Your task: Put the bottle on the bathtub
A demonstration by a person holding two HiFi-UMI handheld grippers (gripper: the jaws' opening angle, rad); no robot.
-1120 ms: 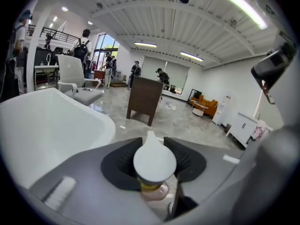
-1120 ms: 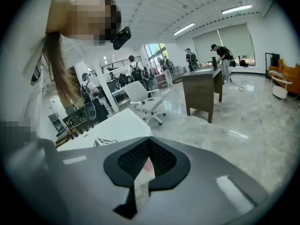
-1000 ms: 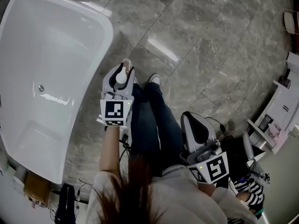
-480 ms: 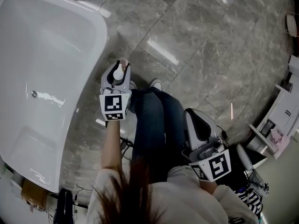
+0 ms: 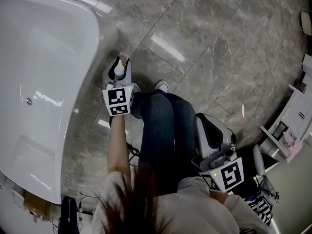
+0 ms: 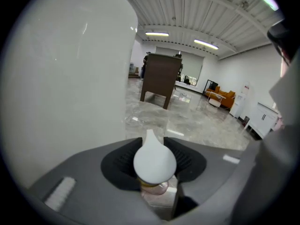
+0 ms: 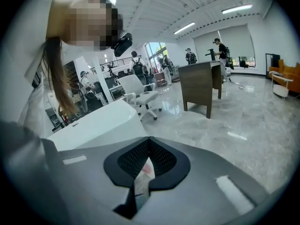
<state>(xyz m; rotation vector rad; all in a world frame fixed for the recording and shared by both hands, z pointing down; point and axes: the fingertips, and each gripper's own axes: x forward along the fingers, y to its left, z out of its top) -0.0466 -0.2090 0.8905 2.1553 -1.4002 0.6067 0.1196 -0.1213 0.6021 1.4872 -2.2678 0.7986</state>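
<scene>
your left tongs [image 5: 120, 63] are pinching a small bottle [image 5: 118, 70] by its neck, with its white pump top facing up. you hold it over the gray stone floor [image 5: 219, 48], just beside the outer wall of the white bathtub [image 5: 91, 40]. the bottle is not on the bathtub yet. your right tongs [image 5: 207, 126] hang low by your leg, pressed together with nothing in them.

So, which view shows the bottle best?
The left gripper view: the bottle sits close, clamped between the jaws. The head view shows only its white cap; the right gripper view, nothing of it.
</scene>
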